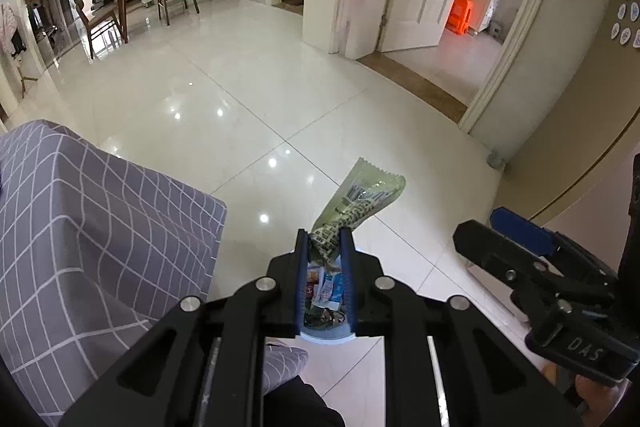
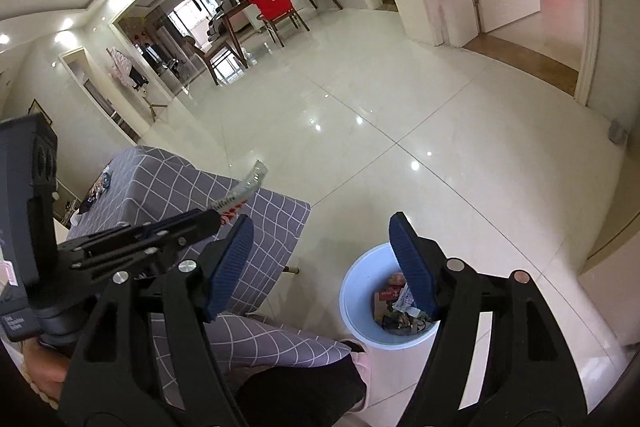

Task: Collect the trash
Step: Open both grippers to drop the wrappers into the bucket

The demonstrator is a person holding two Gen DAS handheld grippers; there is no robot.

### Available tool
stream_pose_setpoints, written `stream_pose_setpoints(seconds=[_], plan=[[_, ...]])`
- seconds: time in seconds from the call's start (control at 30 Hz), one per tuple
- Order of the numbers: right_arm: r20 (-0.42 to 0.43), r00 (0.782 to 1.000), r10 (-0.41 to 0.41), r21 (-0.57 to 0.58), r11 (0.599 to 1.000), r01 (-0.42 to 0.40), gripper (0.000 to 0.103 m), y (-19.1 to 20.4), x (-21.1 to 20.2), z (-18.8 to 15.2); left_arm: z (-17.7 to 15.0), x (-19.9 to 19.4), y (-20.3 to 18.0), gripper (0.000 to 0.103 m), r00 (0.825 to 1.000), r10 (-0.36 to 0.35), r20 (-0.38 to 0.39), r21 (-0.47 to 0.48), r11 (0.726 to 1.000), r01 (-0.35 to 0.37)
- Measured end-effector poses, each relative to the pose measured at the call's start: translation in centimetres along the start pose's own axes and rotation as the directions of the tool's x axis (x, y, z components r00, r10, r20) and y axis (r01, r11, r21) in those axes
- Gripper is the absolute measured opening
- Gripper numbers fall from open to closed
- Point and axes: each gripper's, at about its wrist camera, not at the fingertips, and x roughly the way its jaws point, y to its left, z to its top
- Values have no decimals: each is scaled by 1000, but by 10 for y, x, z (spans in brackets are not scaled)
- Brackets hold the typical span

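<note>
While pinched between left tongs point(image 1: 325, 241), wrapper point(image 1: 360, 199) above bin point(image 2: 360, 307).

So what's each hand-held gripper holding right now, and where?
Left hand-held gripper pinches the wrapper by its crumpled lower end. Right hand-held gripper is open, holding nothing.

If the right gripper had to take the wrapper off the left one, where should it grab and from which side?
Probably the free serrated end of the wrapper, which sticks out past the left gripper that pinches its crumpled lower end. The sheet is thin and flat there, so the open right gripper should come from the far side with its pads on the two flat faces.
</note>
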Motion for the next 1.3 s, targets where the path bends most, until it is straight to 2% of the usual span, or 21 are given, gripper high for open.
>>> stream_pose_setpoints(seconds=[0.37,0.83,0.93,0.97,1.03,1.07,1.3], plan=[[92,996,4,17,1000,-6,70,-2,-22,5,-1,4,-10,15,1000,-9,-8,32,999,9],[131,991,-9,29,1000,5,70,-8,-32,6,6,8,-18,16,1000,-27,-4,56,998,27],[151,988,-13,36,999,7,70,-9,-36,6,7,10,-18,19,999,-37,-13,57,998,37],[158,987,-15,37,999,9,70,-9,-37,6,7,11,-18,23,999,-48,-22,55,997,49],[169,985,-21,43,999,14,70,-10,-40,6,7,14,-14,60,998,-45,-49,44,998,47],[169,985,-22,45,999,15,70,-10,-40,6,8,15,-12,82,998,-29,-52,34,999,31],[146,989,-14,34,999,9,70,-3,-39,7,3,10,2,83,998,-1,-58,-4,1000,0]])
